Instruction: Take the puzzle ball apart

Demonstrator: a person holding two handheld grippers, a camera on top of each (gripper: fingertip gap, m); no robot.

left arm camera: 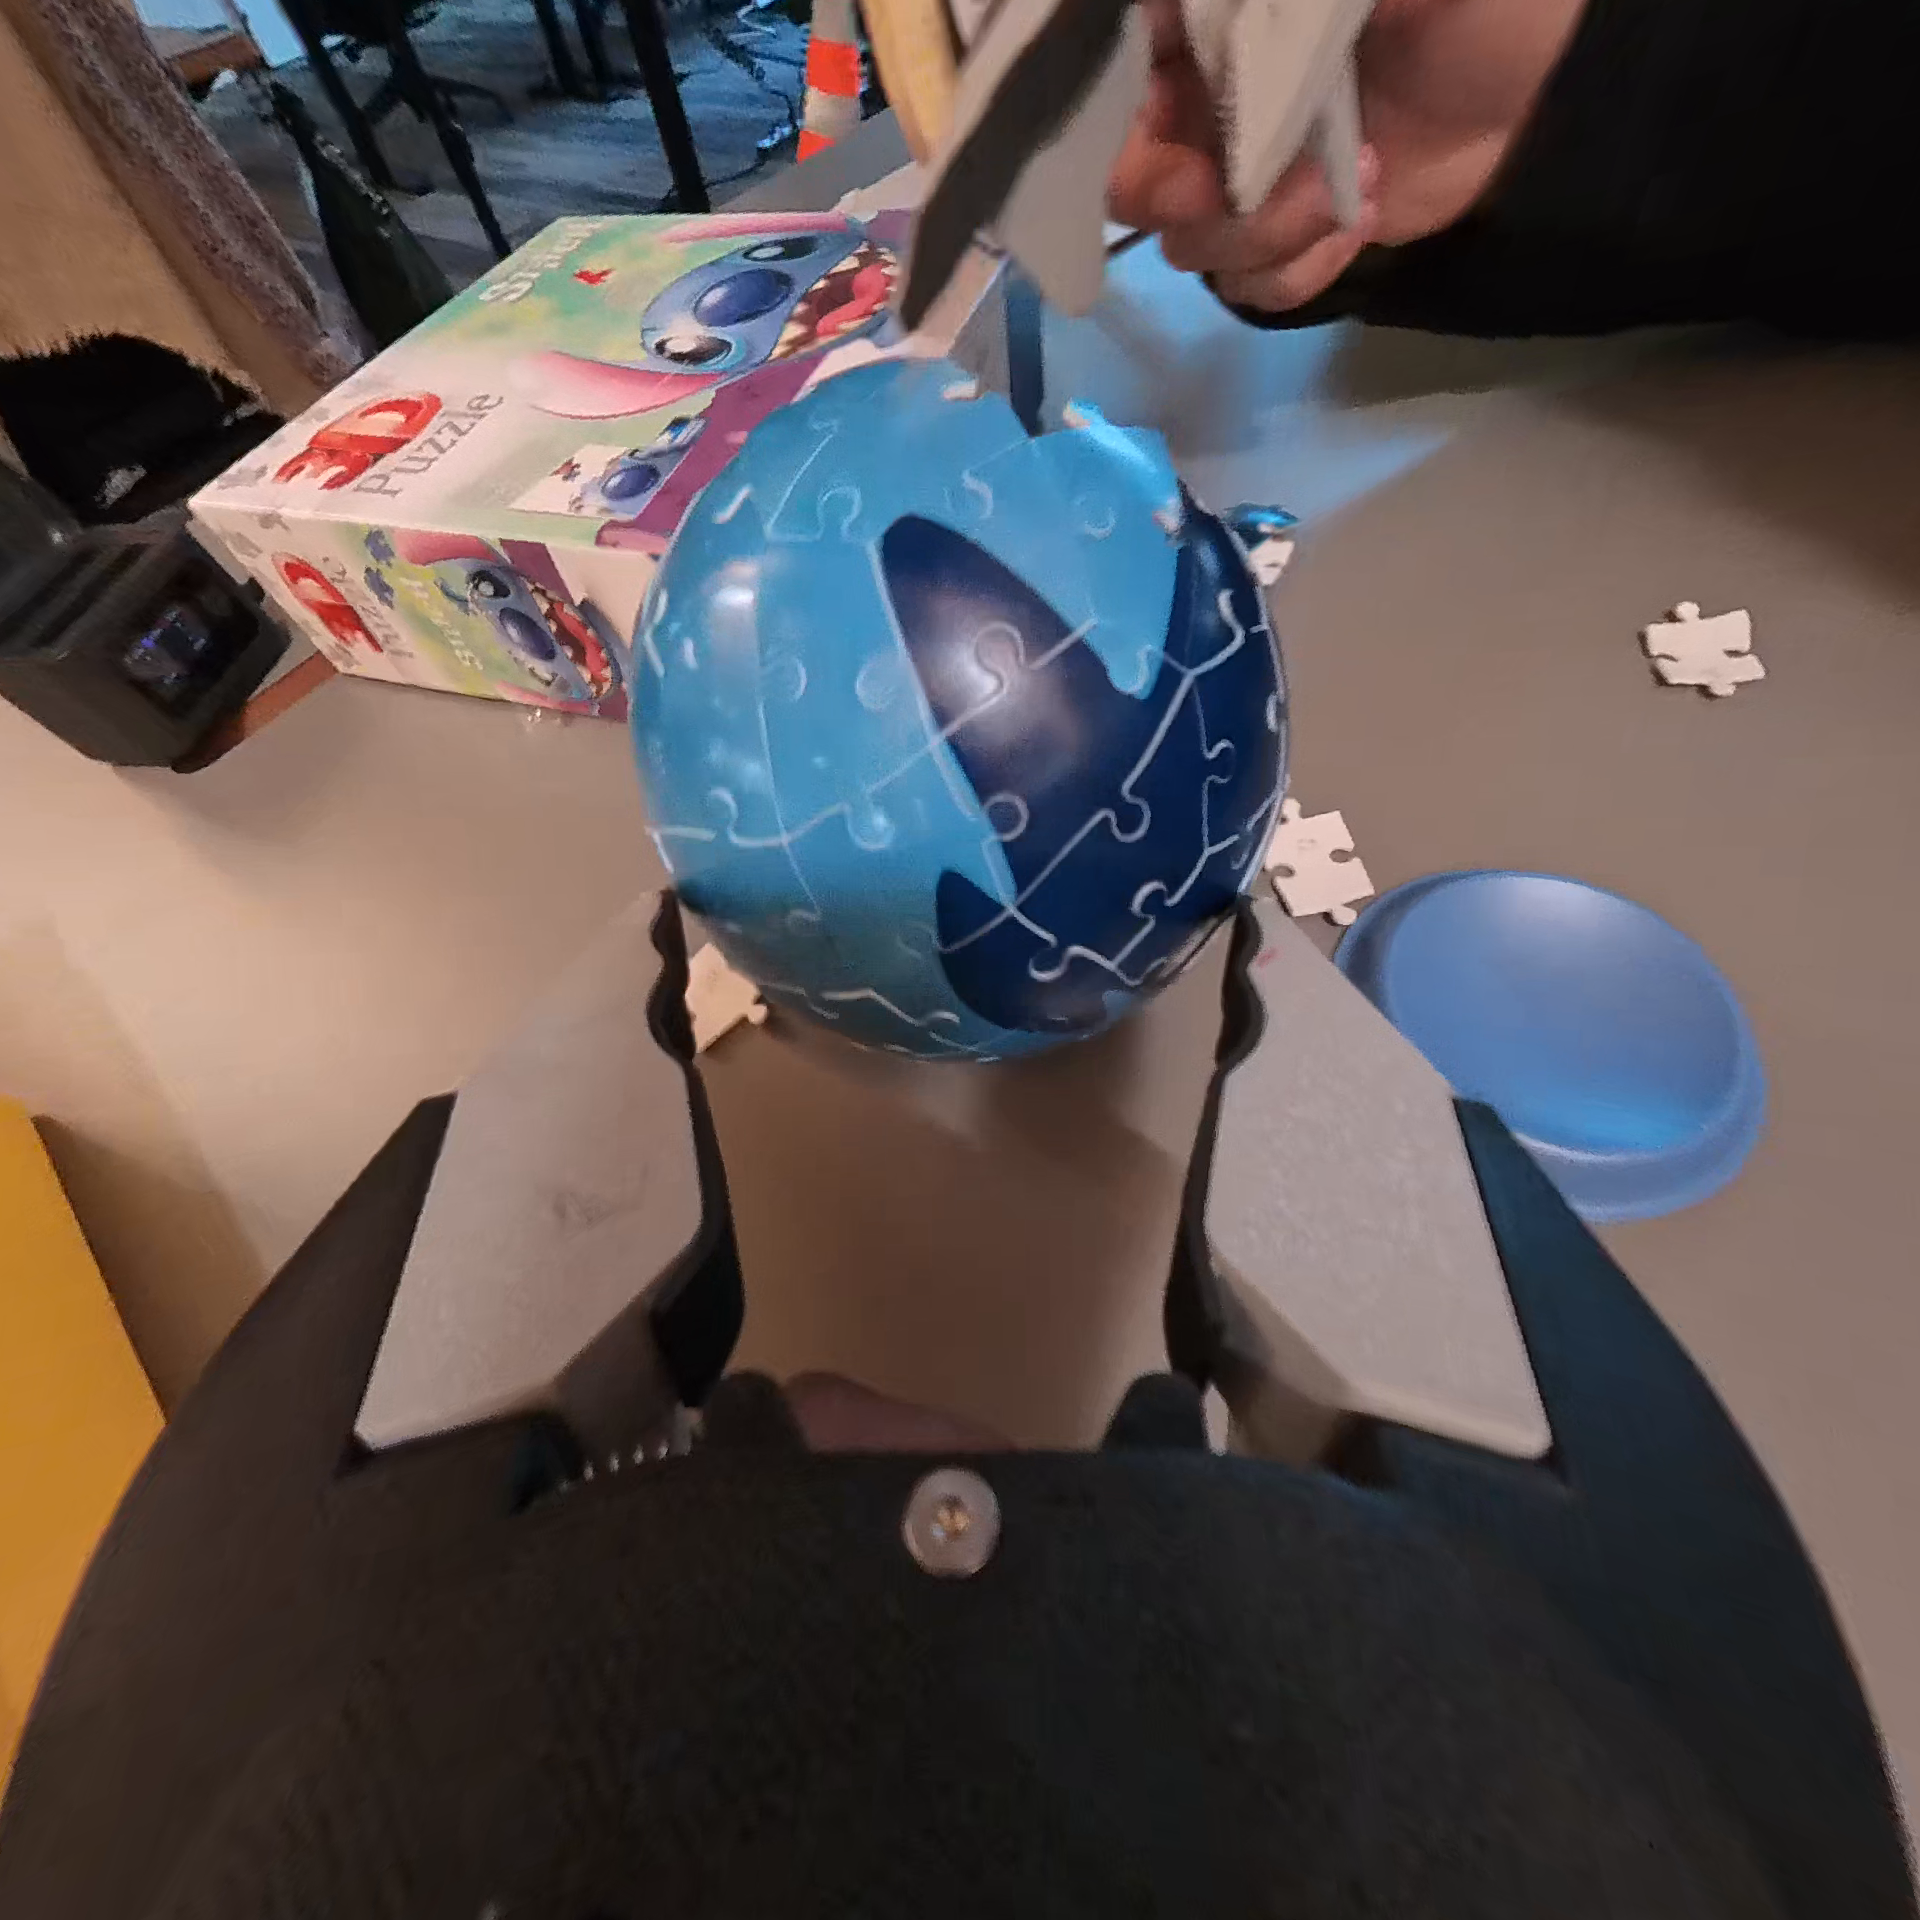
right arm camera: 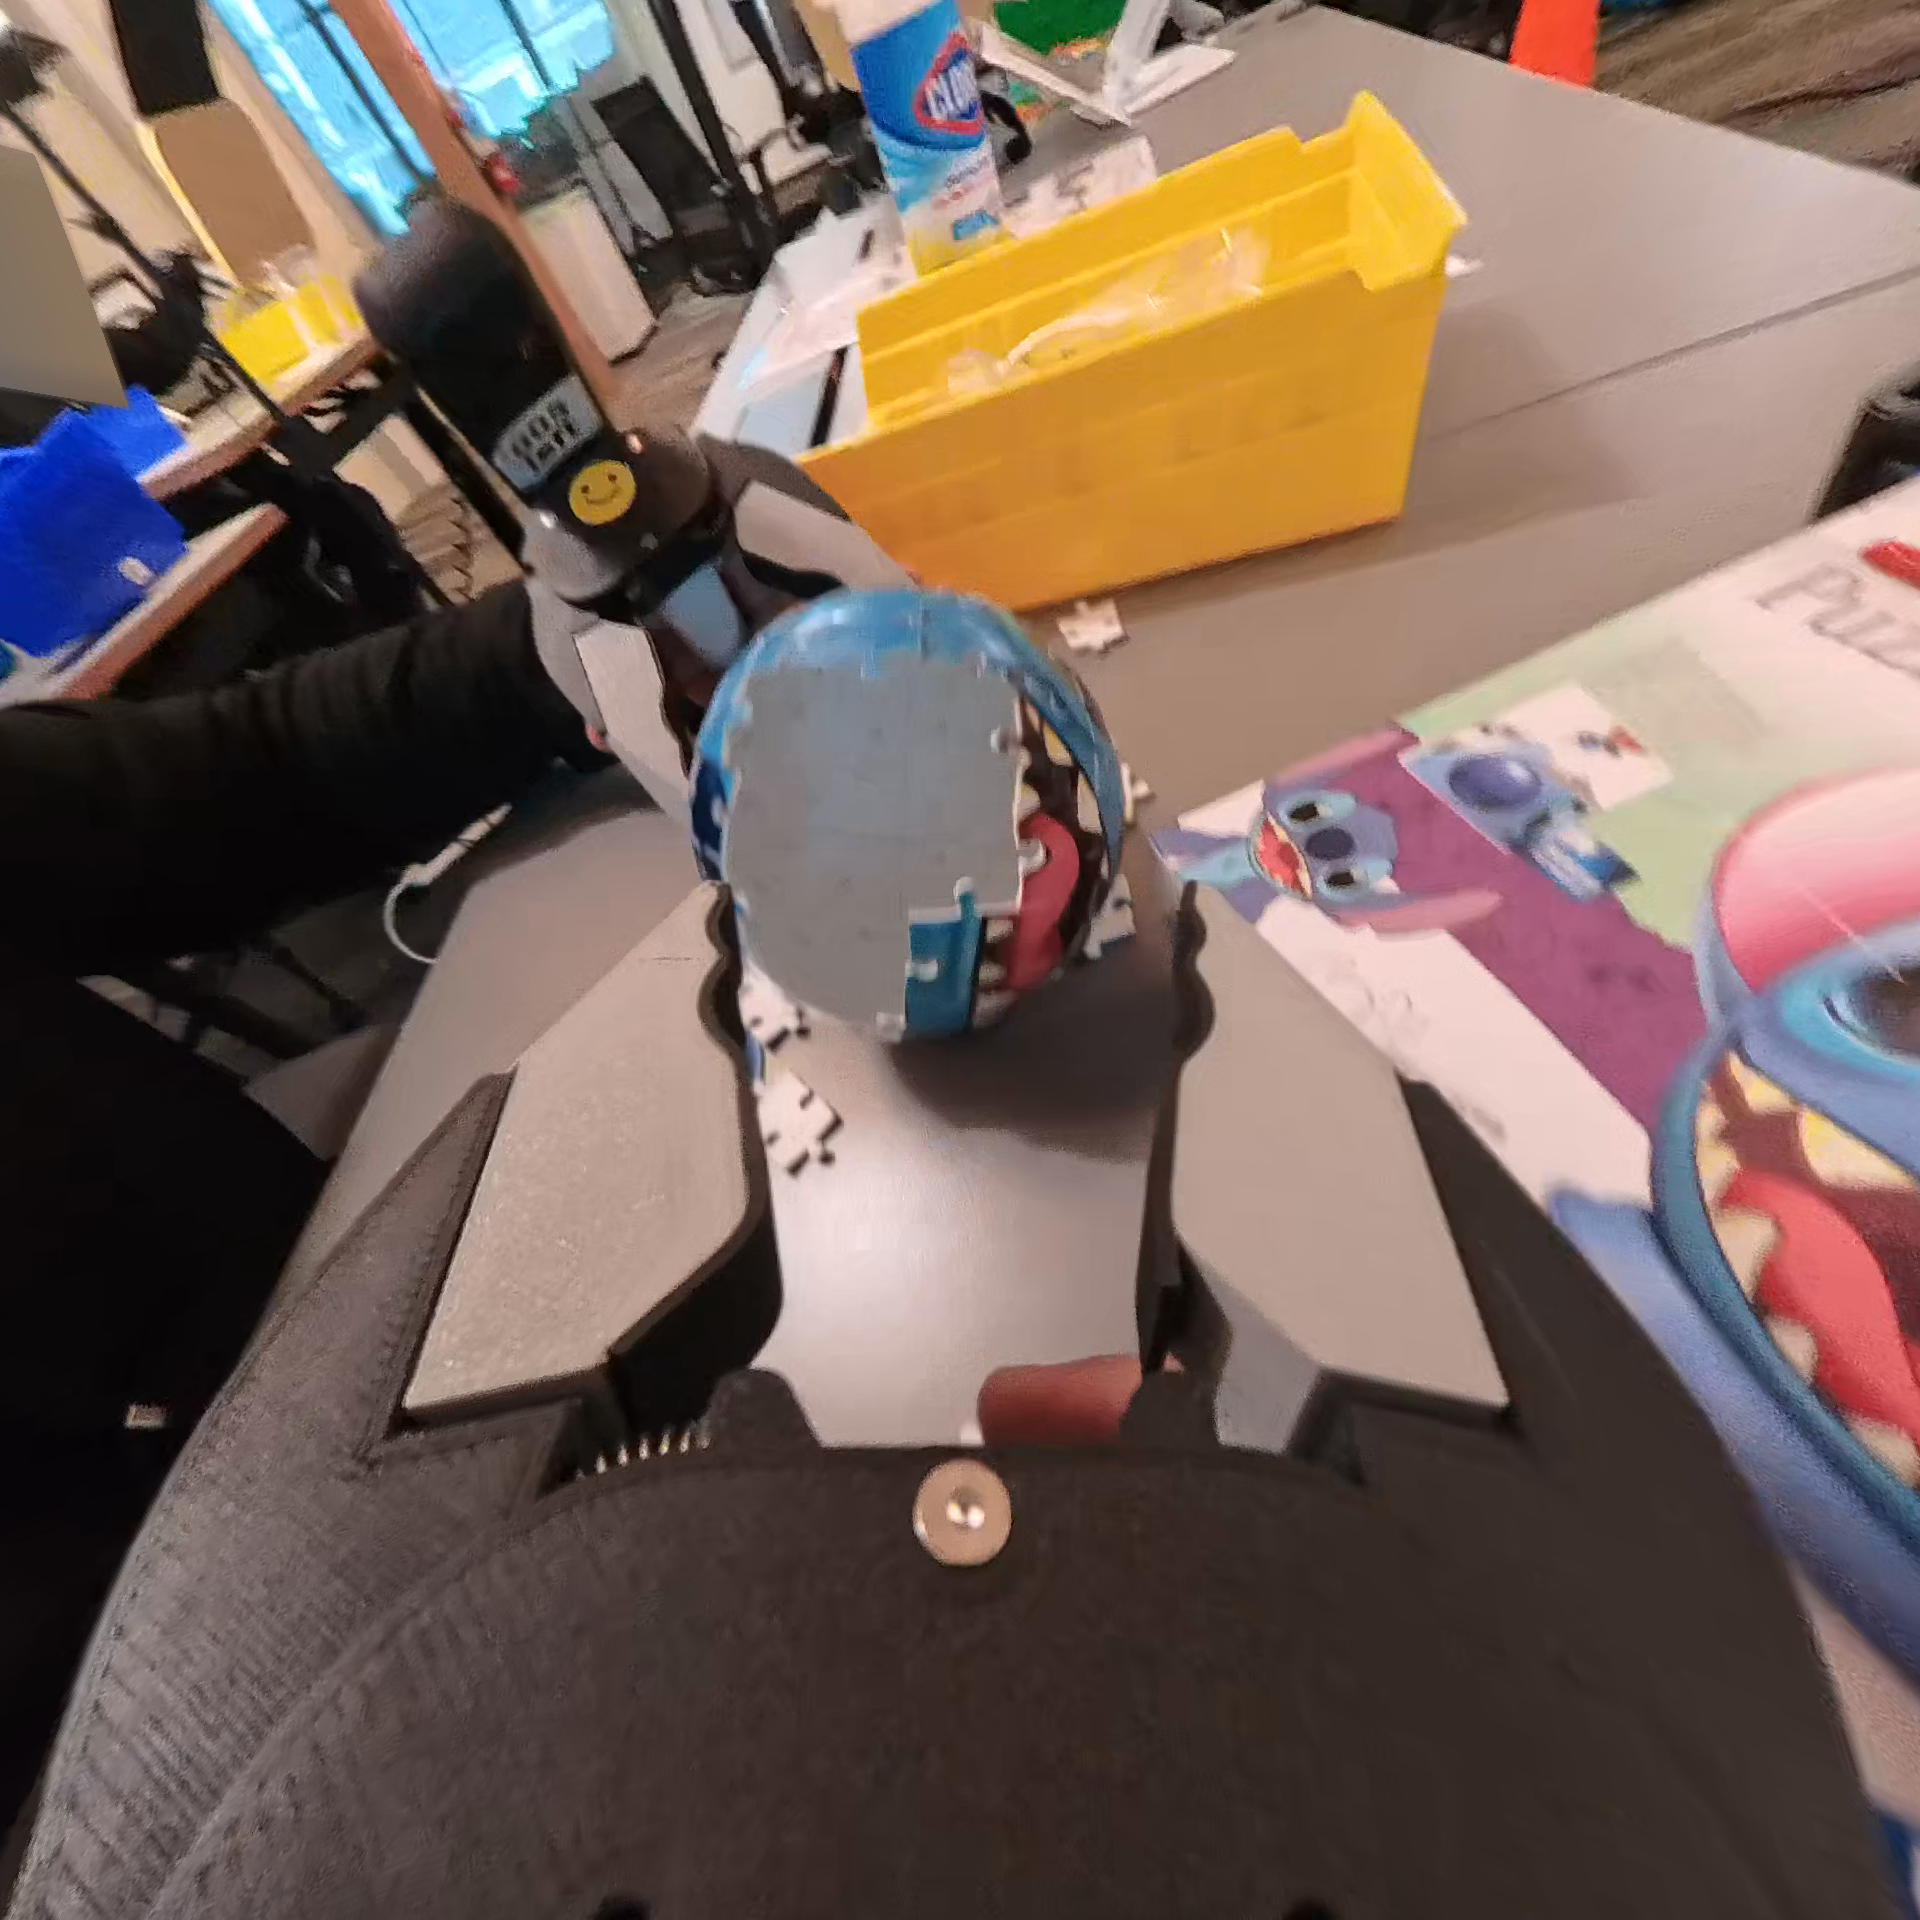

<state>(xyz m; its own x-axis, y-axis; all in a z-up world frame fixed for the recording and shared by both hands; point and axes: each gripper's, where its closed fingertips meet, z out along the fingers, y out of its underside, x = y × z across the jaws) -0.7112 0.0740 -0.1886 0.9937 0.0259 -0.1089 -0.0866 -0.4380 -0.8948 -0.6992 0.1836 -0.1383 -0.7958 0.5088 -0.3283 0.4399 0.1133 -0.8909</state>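
The blue, partly dismantled puzzle ball (left arm camera: 935, 707) is being held above the grey table (left arm camera: 364, 935). Behind it to the left, the printed cardboard puzzle box (left arm camera: 436, 499) is lying; right of it, loose white puzzle pieces (left arm camera: 1704, 649) and a round blue plastic dish (left arm camera: 1558, 1039) are resting.

left gripper (left arm camera: 951, 914) jaws wide, fingers flanking the puzzle ball (left arm camera: 956, 717) at its lower sides. right gripper (right arm camera: 961, 935) jaws apart too, coming down at ball's top from opposite side, blurred. black sleeves.
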